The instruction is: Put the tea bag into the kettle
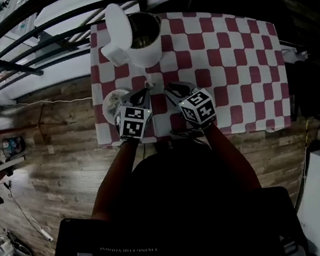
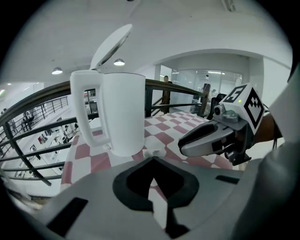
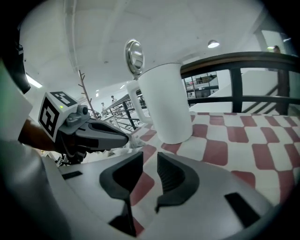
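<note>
Pinching the tea bag [image 2: 156, 152] in shut tips, left tool [image 2: 153, 158] — just before the kettle [image 2: 123, 112] — right tool [image 3: 150, 157] parted, empty

No legible text. Pale upside-down print on dark fabric [image 1: 129, 253], head view bottom edge: too blurred to read.

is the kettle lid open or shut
Open: the lid stands tipped up, clear of the mouth of the kettle, and the head view looks straight inside.
</note>
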{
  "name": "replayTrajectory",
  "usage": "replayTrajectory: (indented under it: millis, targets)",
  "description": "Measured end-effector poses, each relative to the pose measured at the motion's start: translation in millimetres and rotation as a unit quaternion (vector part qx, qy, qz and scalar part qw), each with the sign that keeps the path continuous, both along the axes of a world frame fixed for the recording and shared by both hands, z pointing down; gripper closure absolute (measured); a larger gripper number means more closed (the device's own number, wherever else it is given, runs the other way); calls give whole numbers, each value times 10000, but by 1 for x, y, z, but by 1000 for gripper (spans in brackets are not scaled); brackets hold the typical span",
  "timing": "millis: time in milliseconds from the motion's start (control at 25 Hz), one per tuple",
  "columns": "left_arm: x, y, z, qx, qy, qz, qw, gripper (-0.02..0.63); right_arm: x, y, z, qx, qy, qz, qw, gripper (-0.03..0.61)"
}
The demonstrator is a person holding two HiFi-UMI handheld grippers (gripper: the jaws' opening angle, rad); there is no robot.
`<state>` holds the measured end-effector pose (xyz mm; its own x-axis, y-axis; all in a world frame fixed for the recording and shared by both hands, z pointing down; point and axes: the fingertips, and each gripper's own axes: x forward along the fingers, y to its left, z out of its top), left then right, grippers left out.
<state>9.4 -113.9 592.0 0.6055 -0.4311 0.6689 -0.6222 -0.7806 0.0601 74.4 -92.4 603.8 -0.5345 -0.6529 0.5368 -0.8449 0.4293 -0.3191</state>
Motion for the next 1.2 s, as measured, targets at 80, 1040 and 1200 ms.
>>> replayTrajectory:
  millis: [80, 1040, 1200]
  targets:
    - [13, 0, -7, 50, 56, 154, 9999, 611, 13, 1, -2, 22, -9, 169, 9999, 488]
    - [46, -31, -172, 1434, 1584, -178, 9767, 611, 58, -41, -103, 1198, -222, 724, 9899, 488]
    - [41, -44, -180, 1771, 1611, -457, 9698, 611, 52, -51, -131, 1516, -212, 639, 9861, 488]
